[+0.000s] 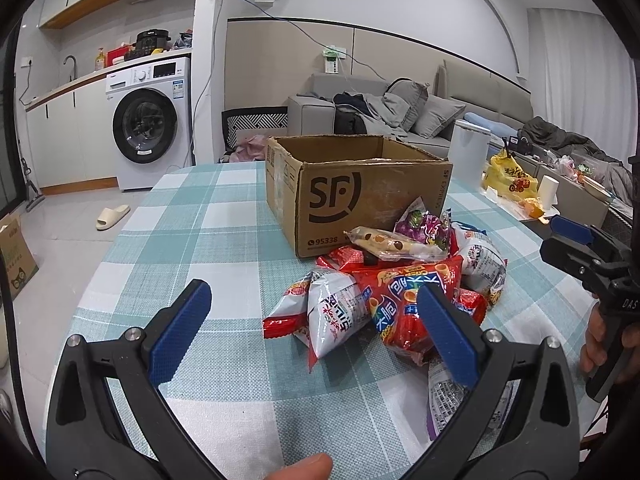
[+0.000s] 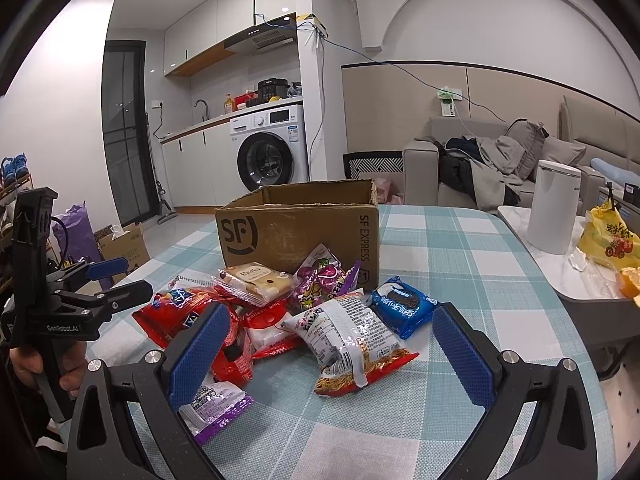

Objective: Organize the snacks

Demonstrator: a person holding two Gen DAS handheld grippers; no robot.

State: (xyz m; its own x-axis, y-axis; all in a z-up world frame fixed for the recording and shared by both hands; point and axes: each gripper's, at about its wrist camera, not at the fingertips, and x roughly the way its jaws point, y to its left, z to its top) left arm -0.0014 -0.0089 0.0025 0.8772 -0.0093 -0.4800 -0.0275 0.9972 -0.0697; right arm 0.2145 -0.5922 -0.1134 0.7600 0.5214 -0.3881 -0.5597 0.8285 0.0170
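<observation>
Both tools [image 1: 312, 332] [image 2: 332, 356] wide open w/ crinkly snack packs [image 2: 348, 340].

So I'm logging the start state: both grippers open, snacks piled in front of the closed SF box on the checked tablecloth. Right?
One thing is off: the SF cardboard box is open, not closed; the left wrist view shows its flaps up. Otherwise yes: the left gripper and right gripper are open, and the snack pile lies before it on the checked tablecloth.

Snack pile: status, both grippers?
Left gripper open, empty, short of the pile. Right gripper open, empty, over the noodle packet. Snacks all on the tablecloth; SF box open behind, path clear.
</observation>
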